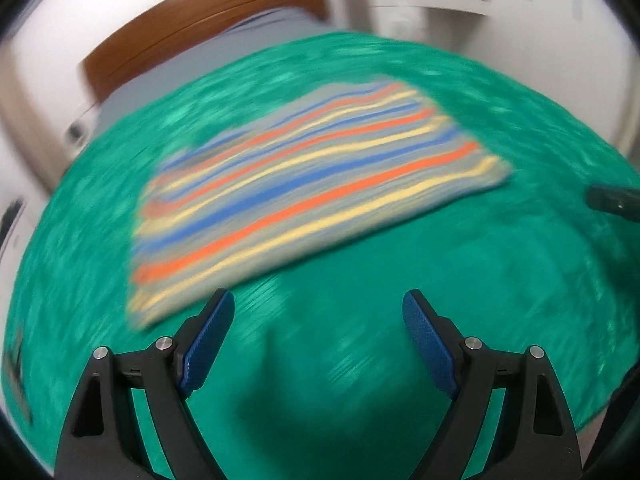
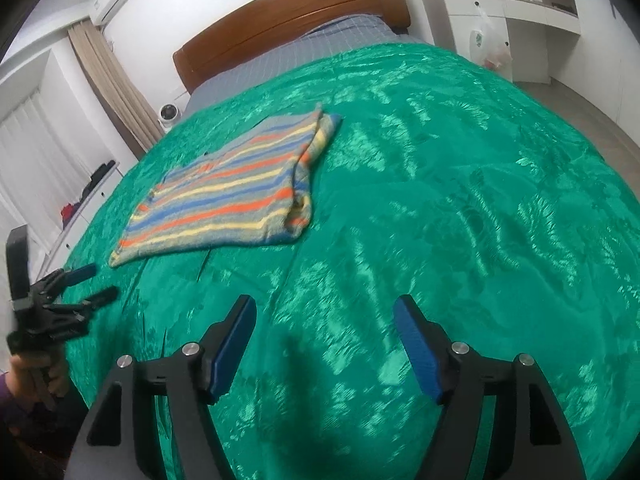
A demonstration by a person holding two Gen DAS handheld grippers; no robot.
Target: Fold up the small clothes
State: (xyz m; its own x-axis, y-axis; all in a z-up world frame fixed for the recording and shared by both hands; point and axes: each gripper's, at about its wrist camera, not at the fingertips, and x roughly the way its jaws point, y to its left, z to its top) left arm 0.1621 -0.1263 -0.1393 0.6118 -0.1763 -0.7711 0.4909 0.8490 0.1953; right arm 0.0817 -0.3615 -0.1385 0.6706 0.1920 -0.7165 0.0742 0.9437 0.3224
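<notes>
Right wrist view: striped garment, folded, one layer doubled over along its right side, lying flat on green bedspread, toward the bed's left edge and nearer the foot than the wooden headboard. Right tongs: spread wide, nothing between them, above bare bedspread near the foot edge. Left tongs: parted, empty, just off the garment's near left corner, held by a hand. Left wrist view, blurred: garment ahead of wide, empty left tongs
</notes>
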